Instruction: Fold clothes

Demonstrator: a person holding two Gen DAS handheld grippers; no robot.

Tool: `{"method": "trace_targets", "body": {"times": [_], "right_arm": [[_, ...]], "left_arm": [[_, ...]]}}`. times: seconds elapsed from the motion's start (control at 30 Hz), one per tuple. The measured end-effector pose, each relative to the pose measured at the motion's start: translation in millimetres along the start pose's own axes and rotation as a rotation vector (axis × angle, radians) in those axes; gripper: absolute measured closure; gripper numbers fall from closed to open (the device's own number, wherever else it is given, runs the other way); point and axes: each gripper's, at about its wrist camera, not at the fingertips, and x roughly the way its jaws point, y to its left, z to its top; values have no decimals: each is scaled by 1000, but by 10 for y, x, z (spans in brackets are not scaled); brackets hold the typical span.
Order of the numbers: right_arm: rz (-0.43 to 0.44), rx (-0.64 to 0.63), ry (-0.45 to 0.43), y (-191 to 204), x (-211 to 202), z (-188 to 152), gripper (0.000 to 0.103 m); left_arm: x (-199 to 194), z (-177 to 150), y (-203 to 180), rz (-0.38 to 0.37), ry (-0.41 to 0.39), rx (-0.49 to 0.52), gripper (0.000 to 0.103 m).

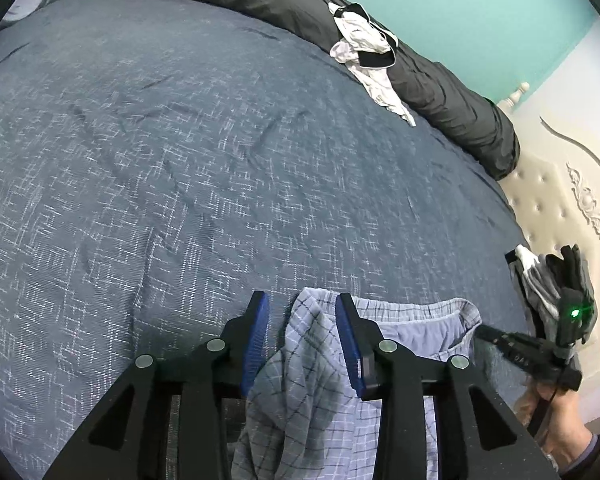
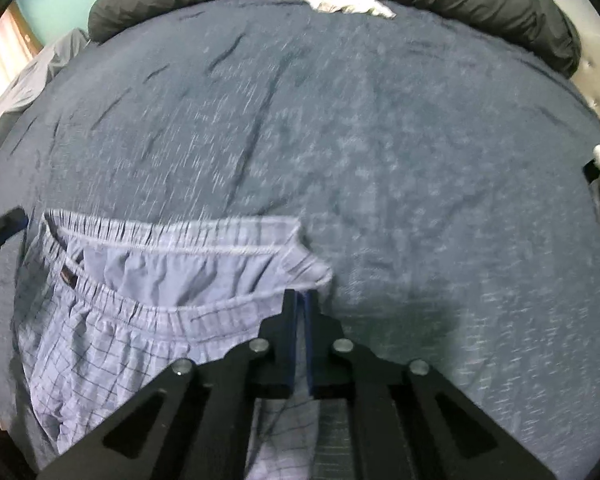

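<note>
While checked shorts point(image 2: 148, 280) span both grippers, white clothing point(image 1: 364, 52) lies well apart.

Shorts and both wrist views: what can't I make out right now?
- Shorts: legs cut off by the lower edge and hidden behind the gripper bodies, both views.
- Right gripper: shut at the waistband corner; whether cloth is pinched is hidden by the pads.
- Left gripper: open; a fold rises between the fingers.
- Bedspread: blurred, right view.

The shorts point(image 2: 148, 304) lie on the bed point(image 1: 180, 160) at its near edge; a rolled blanket point(image 1: 420, 64) lies along the far edge, a crumpled garment point(image 1: 364, 52) on it.
</note>
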Motion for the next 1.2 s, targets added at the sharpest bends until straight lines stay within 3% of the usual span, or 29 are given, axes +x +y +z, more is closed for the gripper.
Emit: {"method": "trace_targets", "body": {"times": [0.2, 0.3, 0.37, 0.43, 0.5, 0.63, 0.77, 0.83, 0.9, 1.0, 1.2], "right_arm": [[-35, 67, -42, -309, -148, 214, 103], [75, 130, -36, -365, -181, 205, 102], [104, 124, -14, -242, -164, 130, 101], [138, 126, 10, -133, -117, 44, 94], [171, 141, 23, -46, -61, -28, 72], [191, 141, 44, 96, 79, -43, 69], [148, 141, 63, 182, 235, -7, 69], [131, 148, 70, 190, 291, 27, 73], [108, 149, 76, 200, 334, 50, 88], [81, 147, 82, 242, 400, 92, 97], [66, 137, 59, 292, 449, 113, 103]], "left_arm": [[15, -27, -36, -3, 4, 7, 64], [37, -23, -36, -2, 7, 5, 64], [37, -18, -32, -3, 6, 3, 64], [32, -16, -31, -3, 6, 4, 64], [26, -14, -30, -3, 6, 5, 64], [10, -8, -16, -3, 4, 3, 64], [9, -2, -6, -6, 3, 0, 64], [17, -4, -9, -8, 4, 1, 64], [20, -11, -14, -9, 5, 2, 64], [13, -23, -19, -10, 4, 4, 64], [5, -21, -2, -9, 4, 1, 64]]}}
